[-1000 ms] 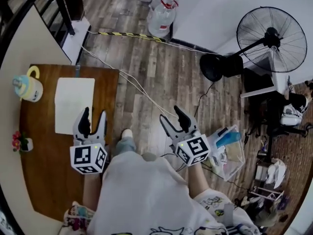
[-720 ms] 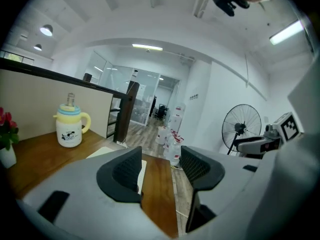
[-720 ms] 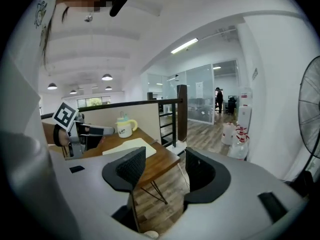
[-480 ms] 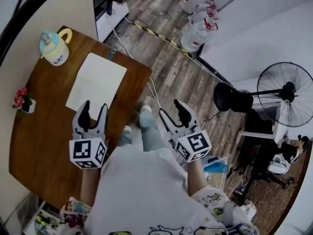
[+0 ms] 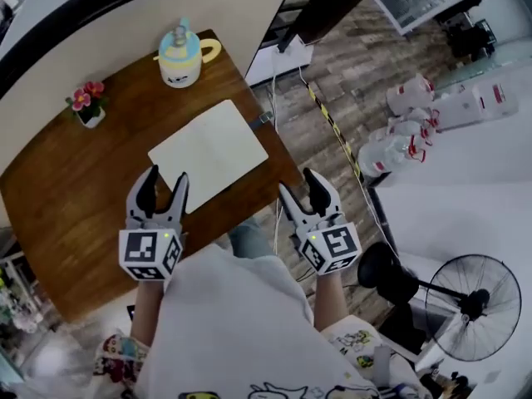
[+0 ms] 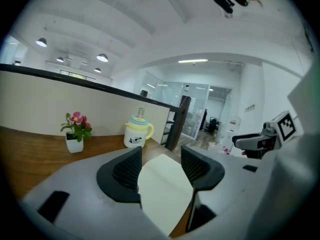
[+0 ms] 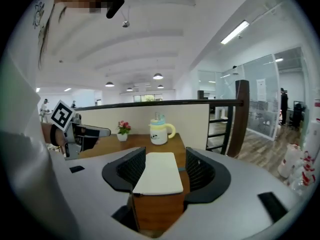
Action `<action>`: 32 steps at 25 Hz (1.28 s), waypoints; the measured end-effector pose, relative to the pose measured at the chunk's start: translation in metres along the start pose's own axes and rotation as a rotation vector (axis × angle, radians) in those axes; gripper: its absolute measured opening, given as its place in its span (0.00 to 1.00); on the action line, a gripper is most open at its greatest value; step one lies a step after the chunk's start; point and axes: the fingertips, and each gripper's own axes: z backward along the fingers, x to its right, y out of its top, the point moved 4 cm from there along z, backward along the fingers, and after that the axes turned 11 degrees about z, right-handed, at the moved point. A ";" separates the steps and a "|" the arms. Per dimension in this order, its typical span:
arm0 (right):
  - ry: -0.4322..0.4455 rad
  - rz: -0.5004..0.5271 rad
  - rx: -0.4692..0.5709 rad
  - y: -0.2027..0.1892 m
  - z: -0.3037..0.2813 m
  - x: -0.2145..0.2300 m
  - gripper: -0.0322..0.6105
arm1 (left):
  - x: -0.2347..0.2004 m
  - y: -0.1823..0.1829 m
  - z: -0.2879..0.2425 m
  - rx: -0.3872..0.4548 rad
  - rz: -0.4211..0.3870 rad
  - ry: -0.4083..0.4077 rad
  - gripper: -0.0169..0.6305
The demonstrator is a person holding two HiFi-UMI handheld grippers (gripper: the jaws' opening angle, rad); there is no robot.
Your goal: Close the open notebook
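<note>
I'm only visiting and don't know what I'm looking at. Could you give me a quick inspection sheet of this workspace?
Surface: brown wooden table, mostly bare.
Job's things: cream rectangular notebook, lying flat with a blank face up, nothing touching it.
Clutter: pale mug with yellow handle and blue lid; small white pot of pink flowers; both along the table's far side.
Grippers: left gripper open and empty, over the table; right gripper open and empty, just off the table's edge.
Cables: thin white cable on the floor beside the table; yellow-black striped strip.
Surroundings: black pedestal fan; clear water jugs; wood-plank floor.
</note>
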 end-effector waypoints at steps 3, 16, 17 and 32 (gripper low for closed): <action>0.129 0.039 0.017 0.007 -0.028 0.018 0.39 | 0.002 0.000 -0.001 0.046 0.038 0.115 0.37; 0.521 0.156 0.068 0.018 -0.100 0.072 0.39 | 0.040 -0.012 0.004 0.188 0.133 0.494 0.37; 0.538 0.157 0.068 0.017 -0.102 0.073 0.39 | 0.042 -0.014 0.004 0.192 0.139 0.510 0.38; 0.630 0.163 0.047 0.019 -0.116 0.057 0.41 | 0.047 -0.027 0.031 0.203 0.184 0.586 0.43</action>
